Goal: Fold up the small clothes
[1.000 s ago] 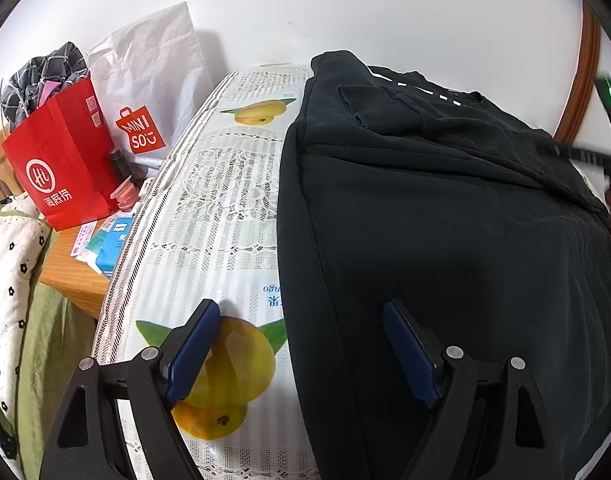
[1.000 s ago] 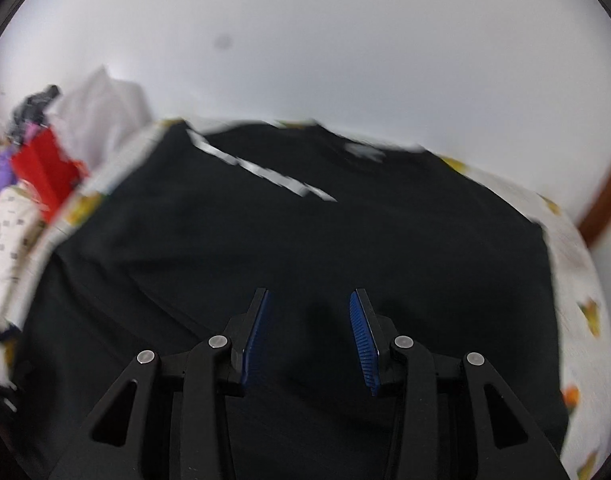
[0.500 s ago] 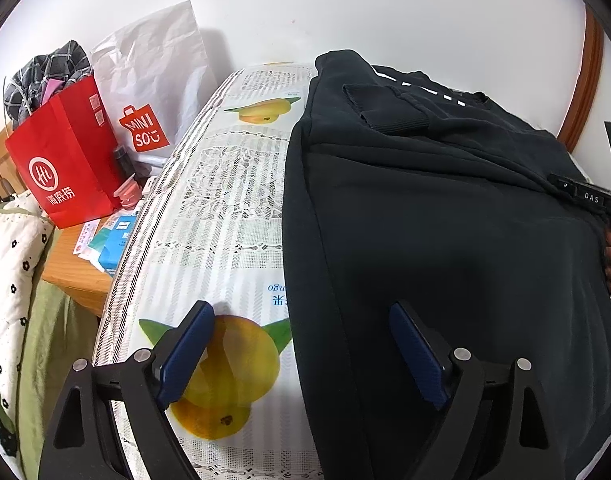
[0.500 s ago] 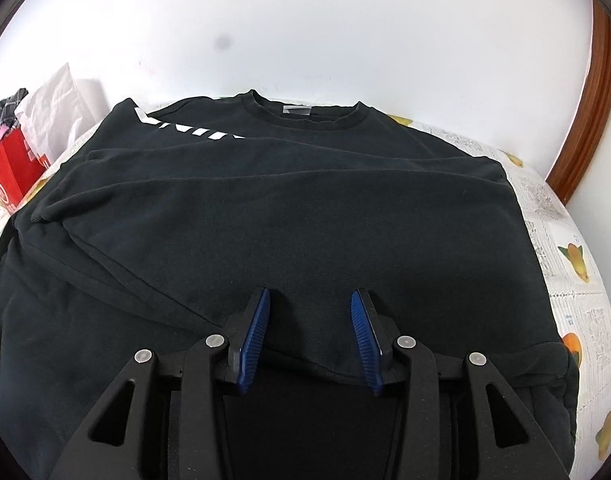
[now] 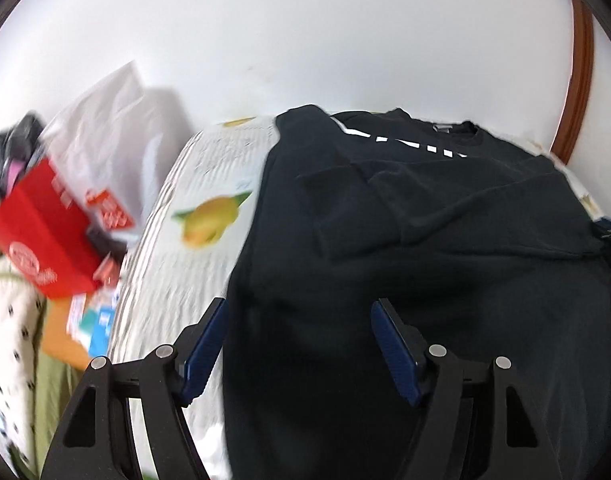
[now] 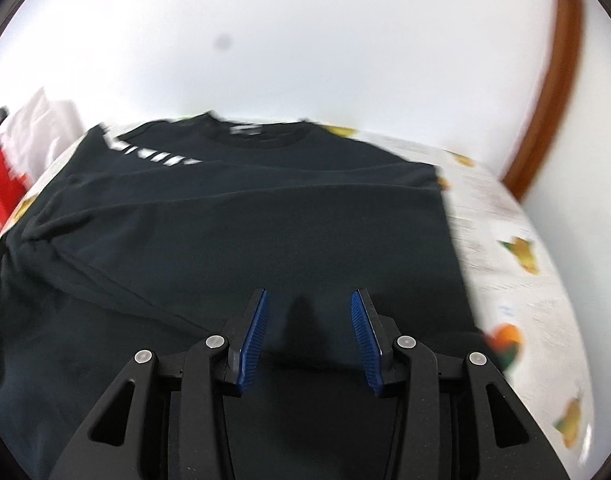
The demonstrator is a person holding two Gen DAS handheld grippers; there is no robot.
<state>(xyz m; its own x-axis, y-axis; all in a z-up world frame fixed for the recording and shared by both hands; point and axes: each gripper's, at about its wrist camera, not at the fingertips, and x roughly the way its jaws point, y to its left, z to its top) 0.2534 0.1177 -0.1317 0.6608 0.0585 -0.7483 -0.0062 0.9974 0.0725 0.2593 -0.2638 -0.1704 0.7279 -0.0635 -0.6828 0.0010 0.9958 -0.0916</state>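
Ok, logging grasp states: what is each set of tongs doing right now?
Left tongs: open, holding nothing, over the shirt.
Right tongs: open, holding nothing.

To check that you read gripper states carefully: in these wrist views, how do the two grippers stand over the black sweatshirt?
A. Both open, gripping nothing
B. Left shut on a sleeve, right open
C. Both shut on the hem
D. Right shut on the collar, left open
A: the left gripper and the right gripper both show a wide gap between their blue pads, with the black sweatshirt lying flat on the fruit-print cover beyond them.
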